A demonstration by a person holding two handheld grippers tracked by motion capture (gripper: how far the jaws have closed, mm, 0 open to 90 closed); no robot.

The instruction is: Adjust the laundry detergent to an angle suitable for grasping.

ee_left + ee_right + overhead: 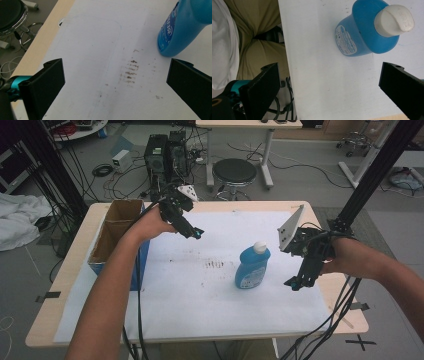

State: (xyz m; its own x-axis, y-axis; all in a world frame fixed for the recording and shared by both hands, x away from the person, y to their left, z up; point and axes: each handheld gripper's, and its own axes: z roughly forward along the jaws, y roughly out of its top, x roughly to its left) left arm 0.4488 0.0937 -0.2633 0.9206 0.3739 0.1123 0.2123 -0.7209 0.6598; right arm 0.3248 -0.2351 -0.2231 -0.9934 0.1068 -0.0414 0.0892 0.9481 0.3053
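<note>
White paper point(200, 310) covers one wooden table point(70, 270), where a single blue bottle point(252, 268) with a white cap point(259, 247) stands upright near the middle. Two grippers hover above, the left gripper point(197, 234) and right gripper point(295, 284) flanking it, both spread wide and holding nothing. One open cardboard box point(117, 227) sits at the table's left edge.

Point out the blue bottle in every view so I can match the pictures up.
High view: the blue bottle stands upright right of centre on the white sheet, between the two grippers.
Left gripper view: its lower body sits in the top right corner, cap out of frame.
Right gripper view: upper right, seen from above, white cap toward the right.
Shared landmark: the white sheet under it.
</note>
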